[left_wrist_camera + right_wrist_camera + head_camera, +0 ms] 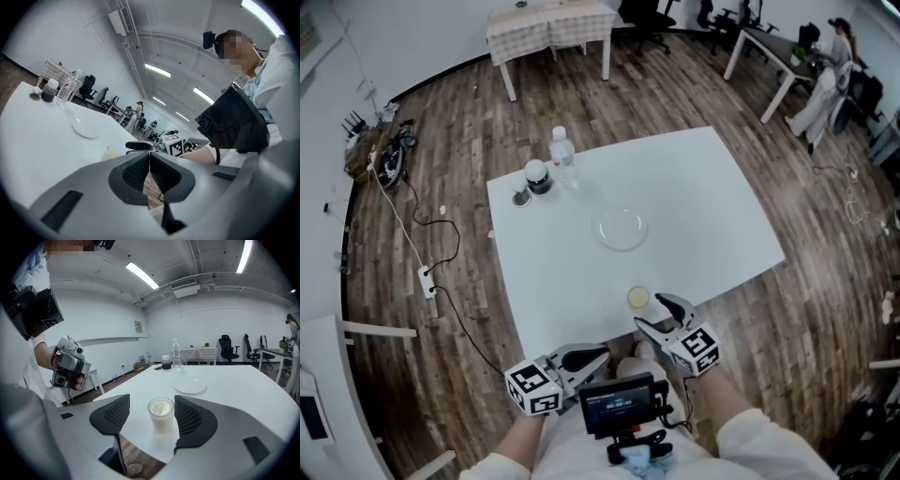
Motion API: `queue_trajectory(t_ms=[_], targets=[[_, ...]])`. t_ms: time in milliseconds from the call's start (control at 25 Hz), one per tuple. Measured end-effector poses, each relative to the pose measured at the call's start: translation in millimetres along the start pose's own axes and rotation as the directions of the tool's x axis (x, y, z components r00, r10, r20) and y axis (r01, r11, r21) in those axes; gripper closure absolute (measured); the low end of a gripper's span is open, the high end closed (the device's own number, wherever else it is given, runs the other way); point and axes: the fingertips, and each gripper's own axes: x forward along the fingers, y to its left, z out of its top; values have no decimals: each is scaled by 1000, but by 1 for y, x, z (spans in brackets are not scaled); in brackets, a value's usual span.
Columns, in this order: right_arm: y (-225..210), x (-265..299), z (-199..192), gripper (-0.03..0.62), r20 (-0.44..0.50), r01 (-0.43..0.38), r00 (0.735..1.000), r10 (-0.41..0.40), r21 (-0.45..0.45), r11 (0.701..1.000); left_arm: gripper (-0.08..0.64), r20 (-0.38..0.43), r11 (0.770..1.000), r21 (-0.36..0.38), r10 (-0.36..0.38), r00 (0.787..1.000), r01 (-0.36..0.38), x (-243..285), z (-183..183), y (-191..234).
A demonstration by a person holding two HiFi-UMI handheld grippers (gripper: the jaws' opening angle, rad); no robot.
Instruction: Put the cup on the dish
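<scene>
A white surface fills the middle of the room. The left gripper hangs off its near edge, its 2 fingers together on nothing. The right gripper has its fingers apart. A clear dish lies mid-surface, well apart from the cup, which stands by the near edge between the right fingers, touching neither.

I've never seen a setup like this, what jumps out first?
A small cup of pale liquid stands near the white table's front edge, between the open jaws of the right gripper, ungripped. A clear dish lies mid-table beyond it, and a water bottle stands near the far corner.
</scene>
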Motion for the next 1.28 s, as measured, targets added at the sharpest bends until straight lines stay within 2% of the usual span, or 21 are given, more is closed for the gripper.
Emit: queue_trajectory(t_ms=[240,760,1280], targets=[[-7,14,-11,291,-16,15,1000,-15,1,1000,558,-48,1000,-5,-4,999,4,5,-9,0],[-16,44,-27,284,-101,24,995,-29,-48,999,558,-62,999,-41,-16,998,13,12,-13,3],[-17,59,-35,302,-120,32,992,-40,-72,997,558,-90,998,-63,-17,996,12,10,-17,11]])
